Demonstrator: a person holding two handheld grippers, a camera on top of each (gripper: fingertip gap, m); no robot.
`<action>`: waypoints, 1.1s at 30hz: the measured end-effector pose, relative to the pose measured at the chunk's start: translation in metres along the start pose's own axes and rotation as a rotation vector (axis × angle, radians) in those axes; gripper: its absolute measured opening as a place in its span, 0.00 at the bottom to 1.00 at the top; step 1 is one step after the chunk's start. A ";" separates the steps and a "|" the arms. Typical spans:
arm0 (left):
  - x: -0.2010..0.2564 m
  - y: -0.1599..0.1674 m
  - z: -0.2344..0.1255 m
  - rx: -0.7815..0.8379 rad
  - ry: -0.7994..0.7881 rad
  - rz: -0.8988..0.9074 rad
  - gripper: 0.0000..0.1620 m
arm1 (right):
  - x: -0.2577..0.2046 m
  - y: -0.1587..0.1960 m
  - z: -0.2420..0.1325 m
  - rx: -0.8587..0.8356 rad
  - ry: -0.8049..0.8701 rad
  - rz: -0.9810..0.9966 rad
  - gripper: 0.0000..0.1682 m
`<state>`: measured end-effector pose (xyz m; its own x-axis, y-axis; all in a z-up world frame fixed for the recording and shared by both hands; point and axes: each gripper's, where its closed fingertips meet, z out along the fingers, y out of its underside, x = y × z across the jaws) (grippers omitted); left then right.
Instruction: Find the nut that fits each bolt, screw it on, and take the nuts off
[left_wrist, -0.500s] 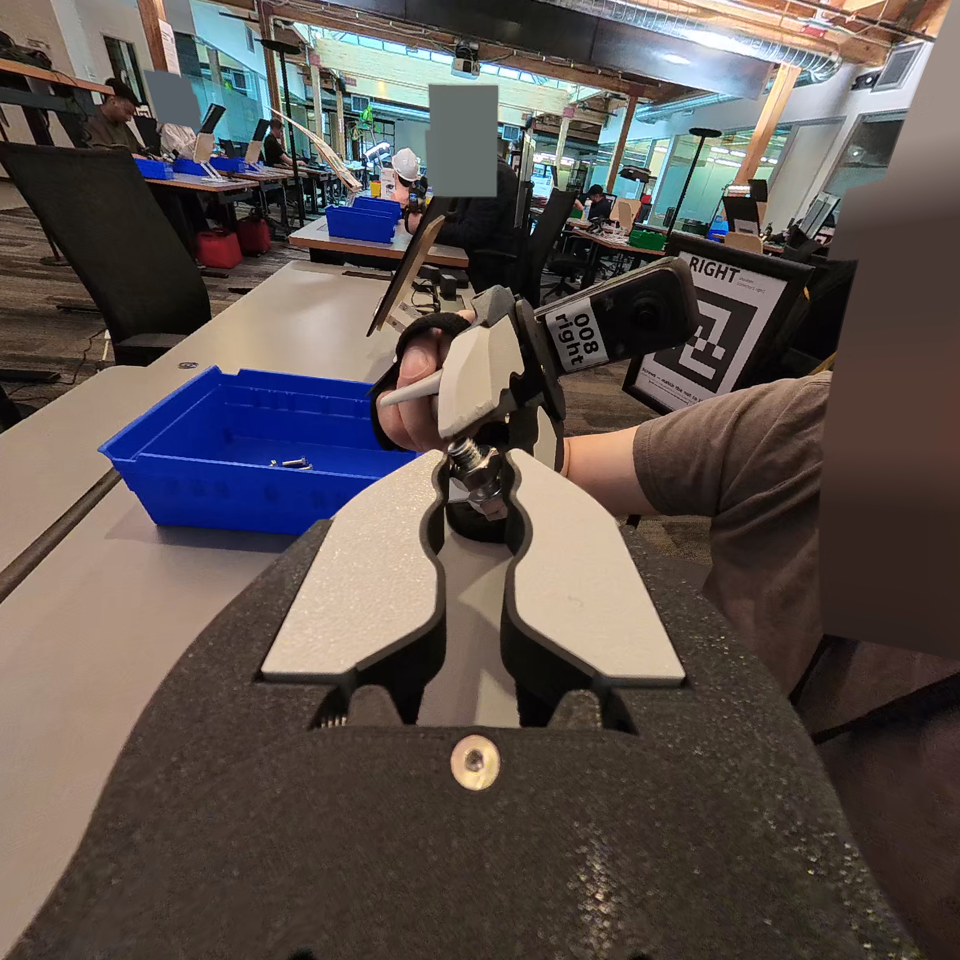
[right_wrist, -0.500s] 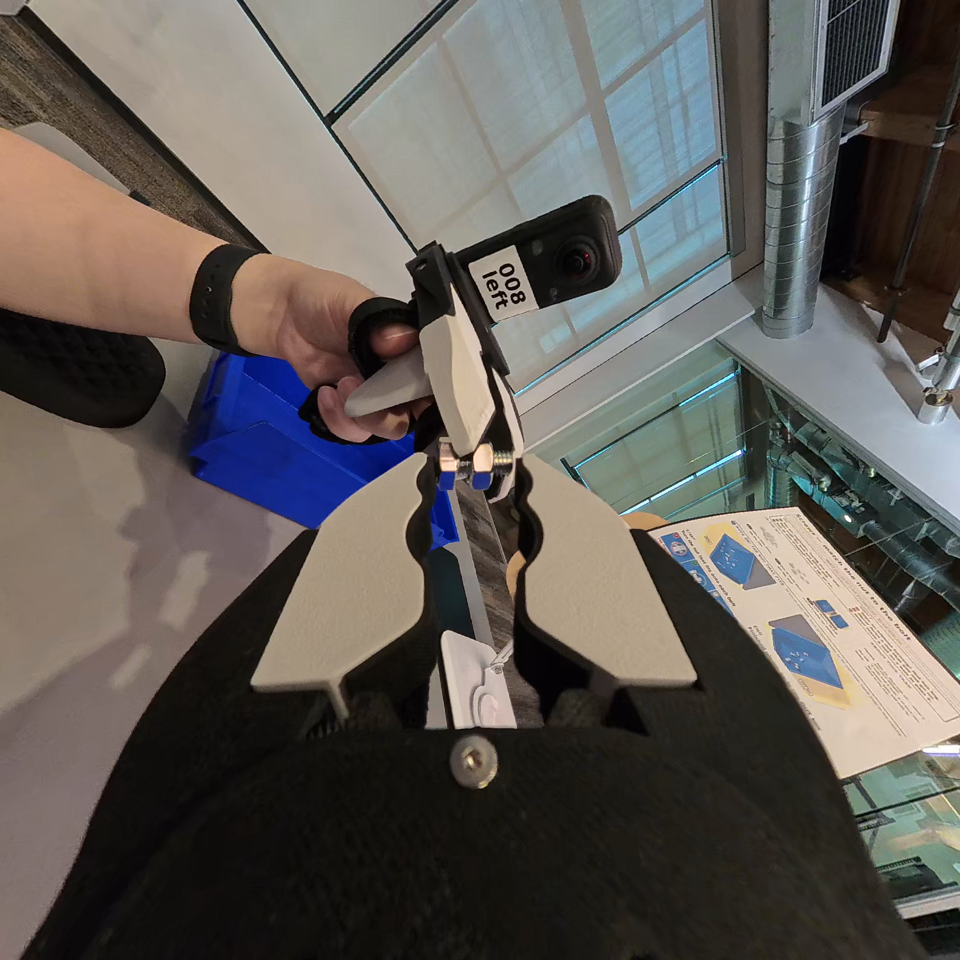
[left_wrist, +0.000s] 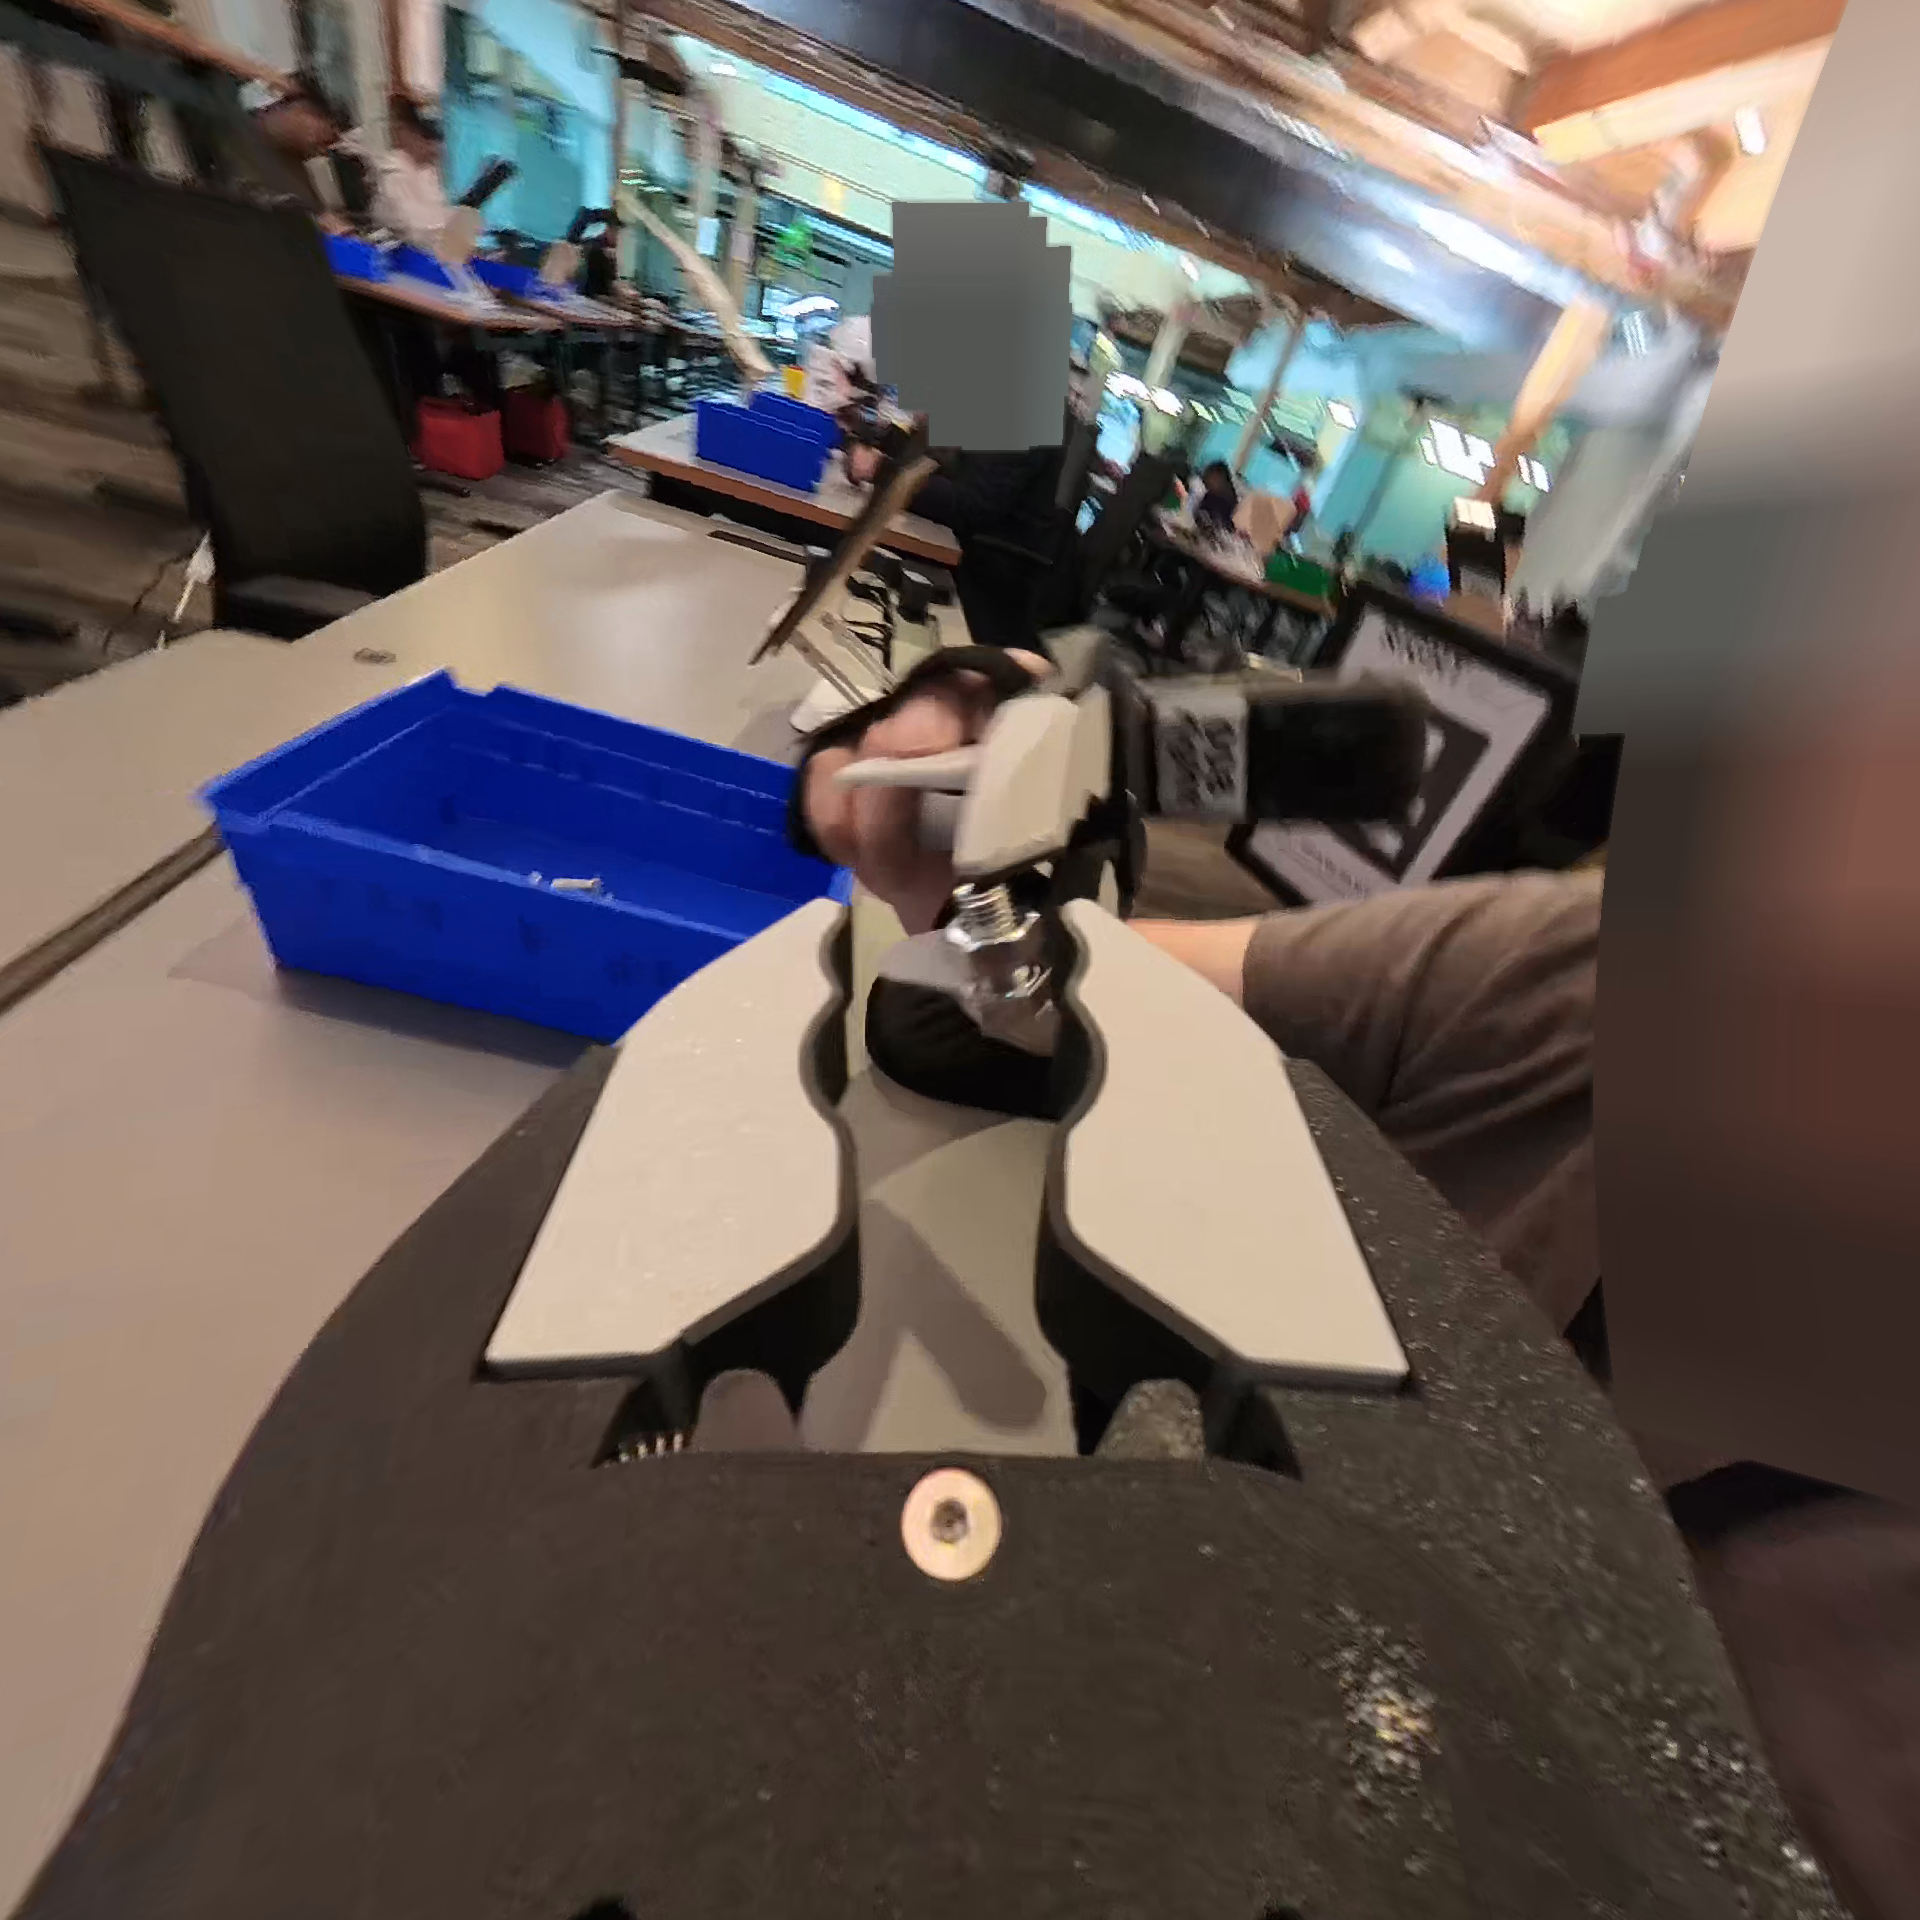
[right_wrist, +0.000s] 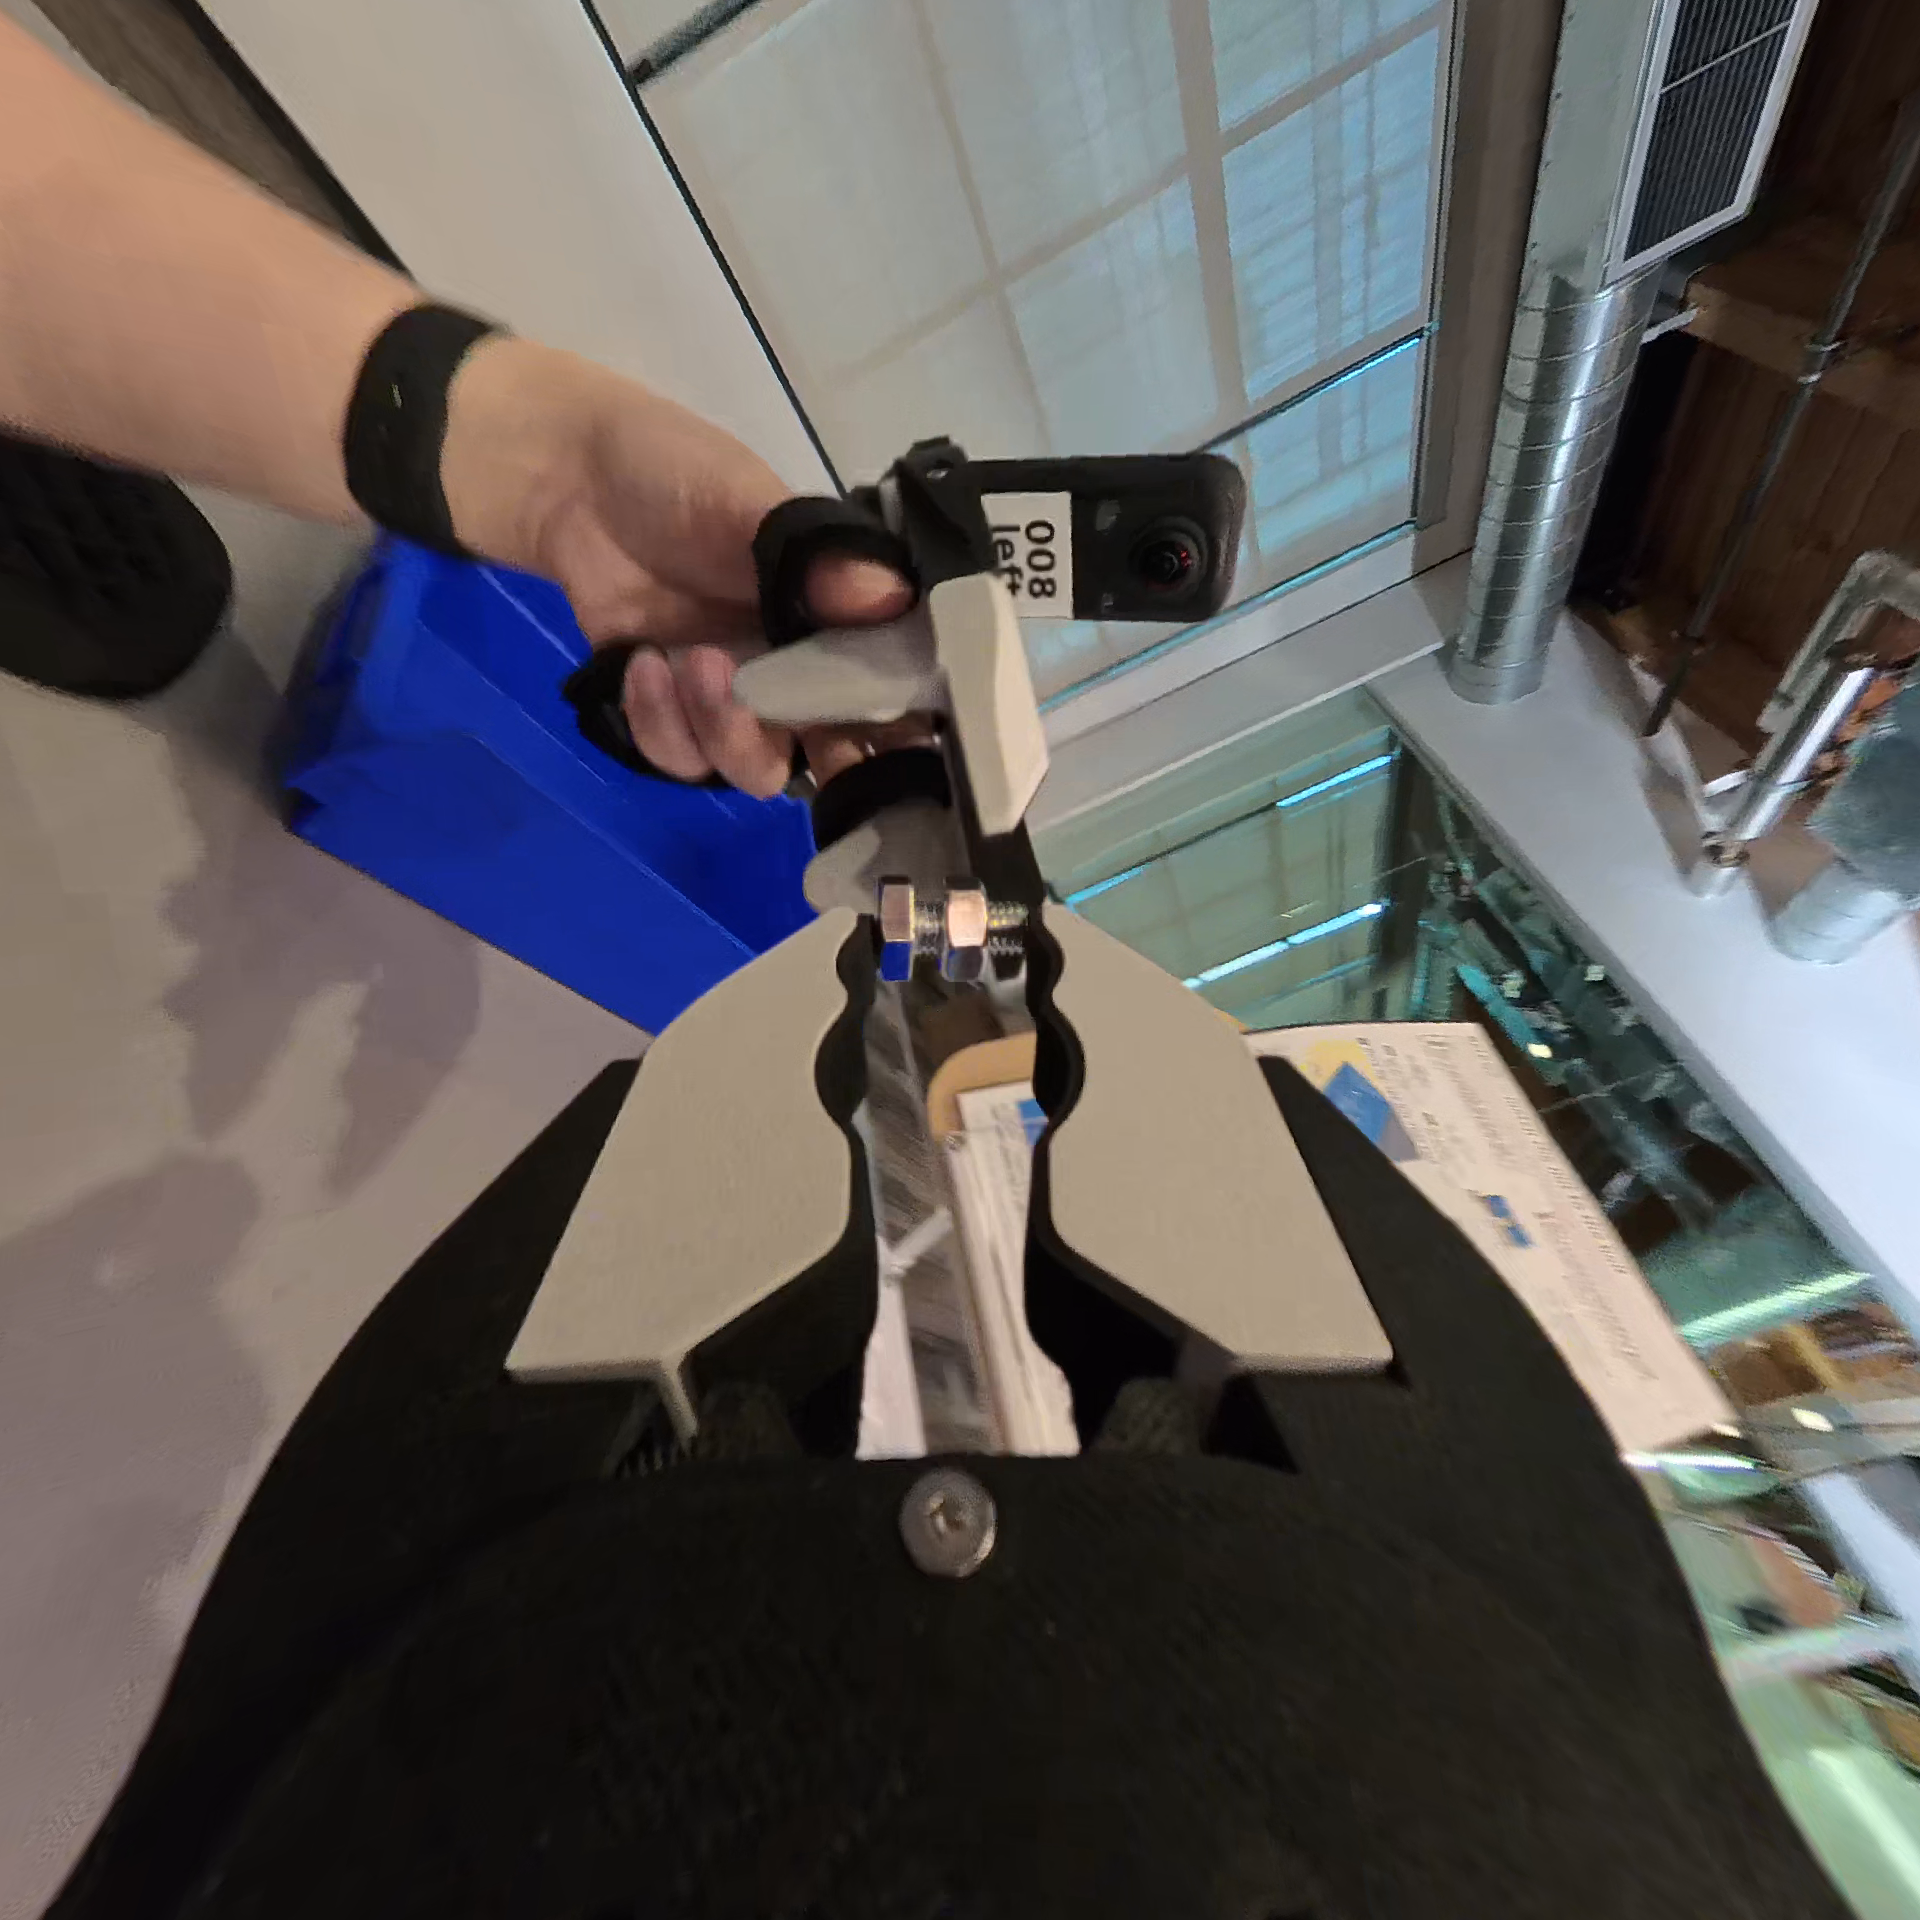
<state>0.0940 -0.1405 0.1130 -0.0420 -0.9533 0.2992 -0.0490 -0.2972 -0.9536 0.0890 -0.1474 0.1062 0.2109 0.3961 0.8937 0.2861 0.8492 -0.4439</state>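
Right claw (right_wrist: 945, 925) is clamped end to end on the bolt (right_wrist: 896, 925), in the air above the tabletop (left_wrist: 156, 1143). Left claw (left_wrist: 951, 930) stands apart around the nut (right_wrist: 963, 923), which sits partway along the thread. We judge we are between turns; next, the left claw must close on the nut and twist. Behind, the blue bin (left_wrist: 416, 904) holds some small fasteners (left_wrist: 577, 885).

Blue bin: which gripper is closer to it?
Left, probably. The left gripper sits just beside the blue bin; the right gripper meets it at the bolt from the far side.
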 end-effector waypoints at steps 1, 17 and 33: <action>-0.003 -0.003 -0.006 0.011 -0.004 -0.040 0.24 | 0.001 0.002 0.000 -0.023 0.018 -0.046 0.17; -0.014 0.025 0.014 -0.110 -0.059 -0.081 0.25 | 0.000 0.018 0.003 -0.131 0.097 -0.253 0.17; -0.015 0.021 0.020 -0.072 -0.096 0.032 0.12 | 0.006 0.021 0.004 -0.168 0.159 -0.295 0.17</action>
<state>0.1131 -0.1335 0.0878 0.0513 -0.9641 0.2607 -0.1206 -0.2651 -0.9567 0.0920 -0.1259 0.1026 0.2353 0.0723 0.9692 0.5032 0.8441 -0.1851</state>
